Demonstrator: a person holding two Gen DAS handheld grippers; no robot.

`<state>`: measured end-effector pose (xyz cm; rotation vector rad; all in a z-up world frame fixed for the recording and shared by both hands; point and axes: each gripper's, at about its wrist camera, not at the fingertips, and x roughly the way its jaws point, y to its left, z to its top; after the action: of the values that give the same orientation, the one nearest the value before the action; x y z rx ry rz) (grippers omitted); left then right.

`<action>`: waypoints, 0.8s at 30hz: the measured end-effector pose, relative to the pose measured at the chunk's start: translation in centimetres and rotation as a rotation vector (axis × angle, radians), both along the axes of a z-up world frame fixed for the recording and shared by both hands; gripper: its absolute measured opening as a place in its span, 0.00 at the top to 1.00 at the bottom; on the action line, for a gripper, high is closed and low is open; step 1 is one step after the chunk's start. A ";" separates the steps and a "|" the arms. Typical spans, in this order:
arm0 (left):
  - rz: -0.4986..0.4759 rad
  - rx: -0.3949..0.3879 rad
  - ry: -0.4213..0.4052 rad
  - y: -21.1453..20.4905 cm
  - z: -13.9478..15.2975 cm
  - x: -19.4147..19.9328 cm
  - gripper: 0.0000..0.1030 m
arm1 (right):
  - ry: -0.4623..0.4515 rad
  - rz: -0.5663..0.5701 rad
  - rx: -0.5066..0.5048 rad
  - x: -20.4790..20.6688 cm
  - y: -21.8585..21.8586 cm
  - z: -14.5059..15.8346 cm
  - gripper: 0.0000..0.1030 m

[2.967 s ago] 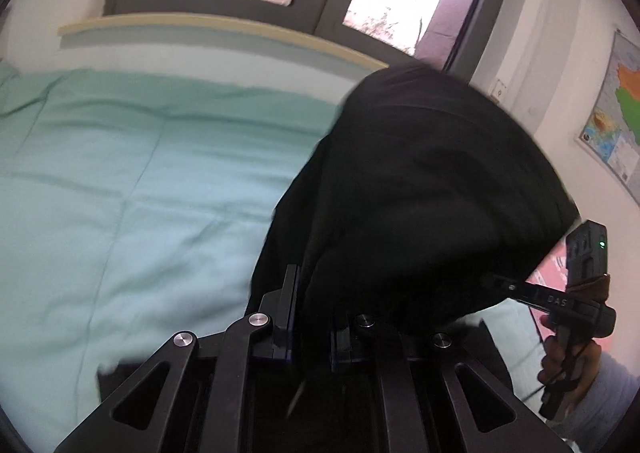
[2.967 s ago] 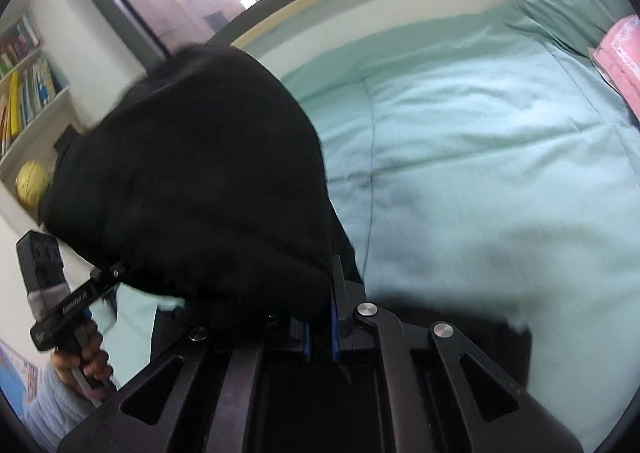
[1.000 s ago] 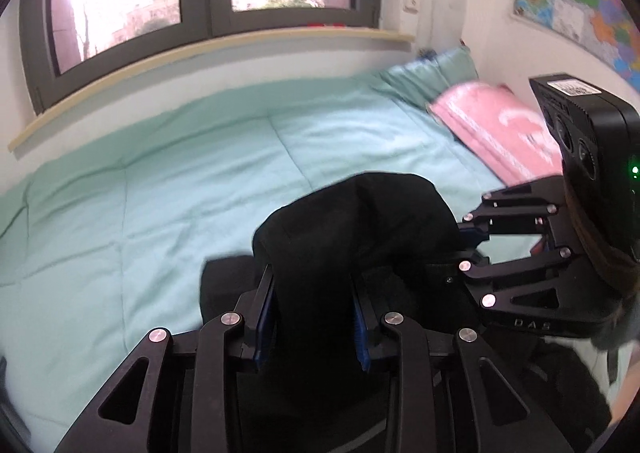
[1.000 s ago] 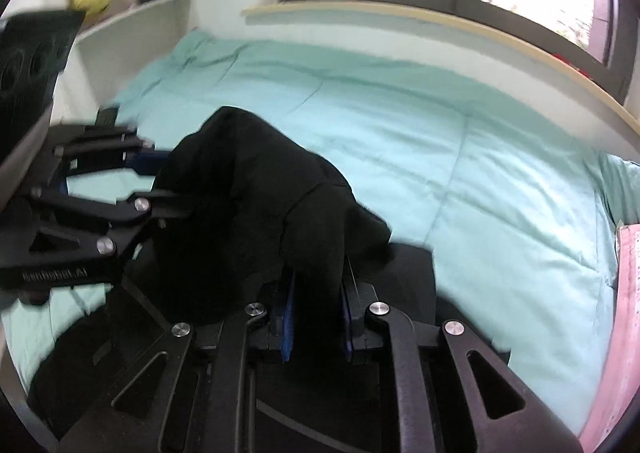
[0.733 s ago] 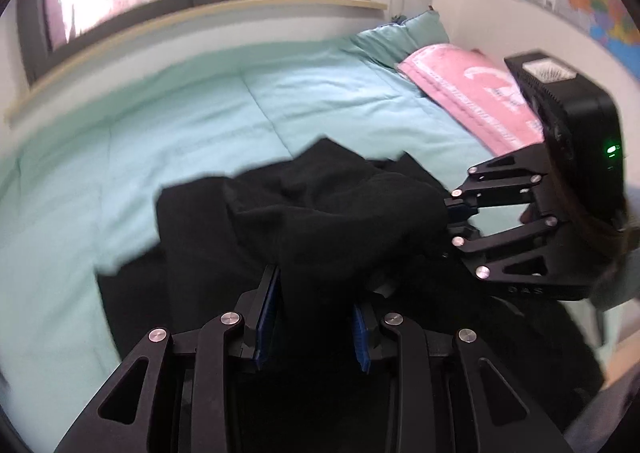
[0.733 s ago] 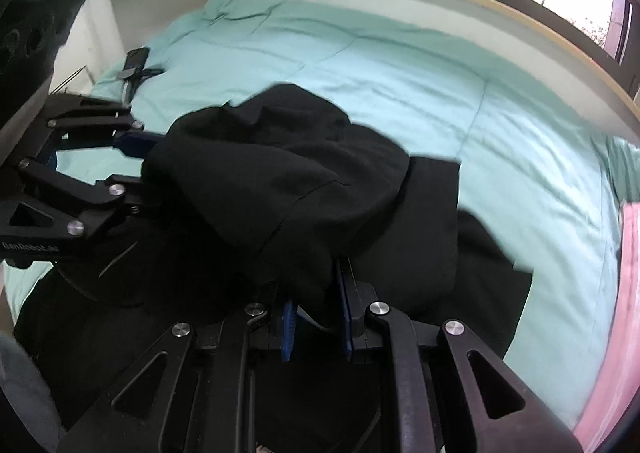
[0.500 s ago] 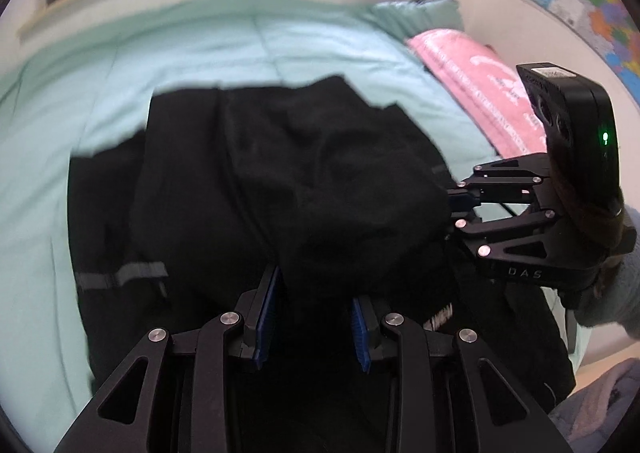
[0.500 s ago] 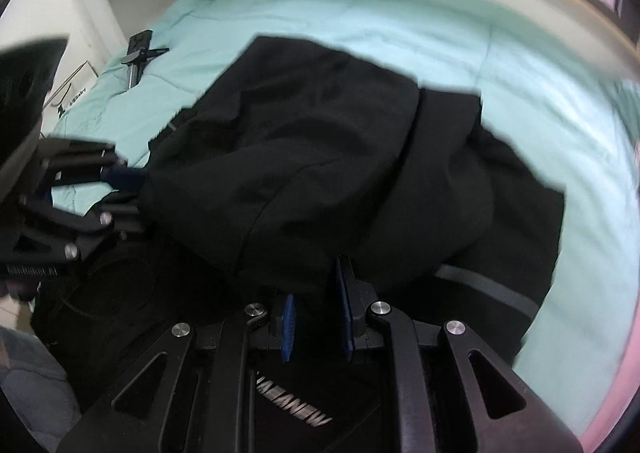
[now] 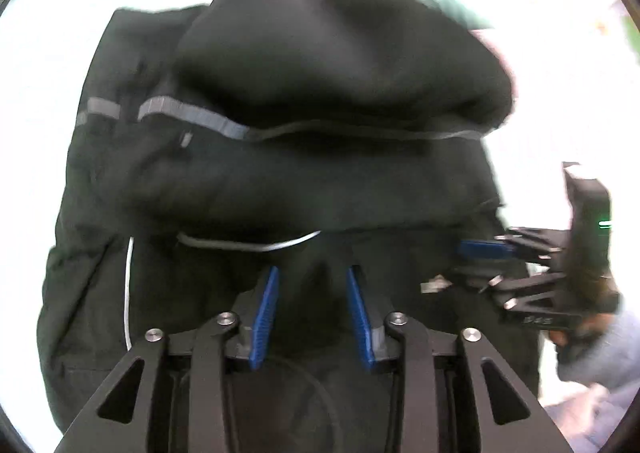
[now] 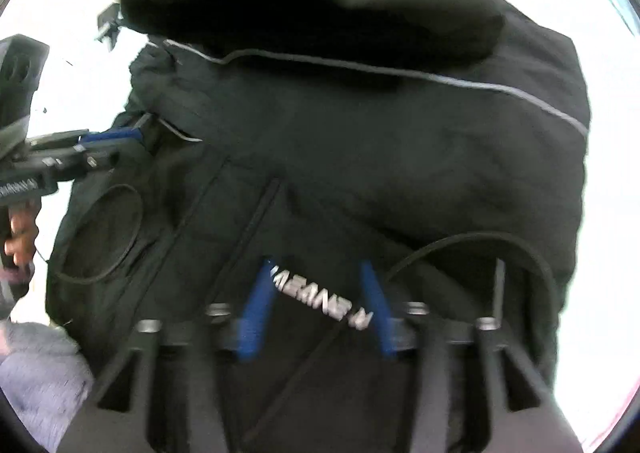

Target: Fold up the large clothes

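Note:
A large black jacket (image 9: 304, 157) with grey reflective strips lies on the bed, its far part folded back over the near part. It fills the right wrist view (image 10: 360, 133) too, where a white logo shows near the pads. My left gripper (image 9: 314, 285) is open just above the jacket's near edge, blue pads apart and nothing between them. My right gripper (image 10: 320, 293) is open over the jacket too, blurred by motion. Each gripper shows in the other's view, the right one (image 9: 500, 257) at the jacket's right edge, the left one (image 10: 108, 141) at its left edge.
The bed cover around the jacket is washed out to white (image 9: 48, 33). A person's hand and grey sleeve (image 9: 592, 353) hold the right gripper at the right. A small dark object (image 10: 108, 25) lies on the bed at far left.
Both grippers came down with the jacket fold, laid it on the lower half, and opened, letting go of the cloth. The view is now close above the jacket.

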<state>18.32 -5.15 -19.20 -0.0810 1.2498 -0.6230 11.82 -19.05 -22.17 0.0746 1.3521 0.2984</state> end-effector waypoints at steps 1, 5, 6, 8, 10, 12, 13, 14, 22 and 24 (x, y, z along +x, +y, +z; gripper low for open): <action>-0.023 -0.032 -0.023 0.0 1.4 -0.2 0.60 | -0.019 -0.005 0.011 -0.3 -0.4 1.2 0.40; -0.076 -0.158 -0.166 -0.5 7.9 0.1 0.58 | -0.136 -0.069 0.129 0.1 -3.5 7.5 0.38; -0.076 -0.179 -0.202 -0.6 9.2 0.4 0.58 | -0.177 -0.087 0.159 0.6 -4.0 9.1 0.37; -0.056 -0.208 -0.292 -1.3 11.9 1.4 0.53 | -0.278 -0.119 0.198 1.8 -4.8 12.0 0.28; -0.002 -0.163 -0.367 -2.1 13.1 2.7 0.47 | -0.371 -0.161 0.194 4.2 -5.0 14.2 0.21; 0.028 -0.073 -0.389 -3.4 12.6 4.5 0.47 | -0.402 -0.188 0.172 6.5 -5.7 14.9 0.21; 0.033 -0.036 -0.379 -4.0 11.9 5.4 0.47 | -0.394 -0.201 0.162 7.7 -5.6 14.4 0.21; 0.036 -0.013 -0.362 -4.5 11.0 6.2 0.47 | -0.383 -0.209 0.161 8.4 -5.3 13.9 0.21; 0.048 0.042 -0.198 -4.2 3.1 7.1 0.48 | -0.226 -0.206 0.096 9.3 -1.4 4.3 0.21; 0.042 0.085 -0.168 -4.5 1.0 7.1 0.54 | -0.185 -0.191 0.050 9.3 -0.6 2.0 0.21</action>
<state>25.39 -9.64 -18.21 0.0153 1.1072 -0.5286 21.14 -19.69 -20.21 0.2121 1.1449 0.1730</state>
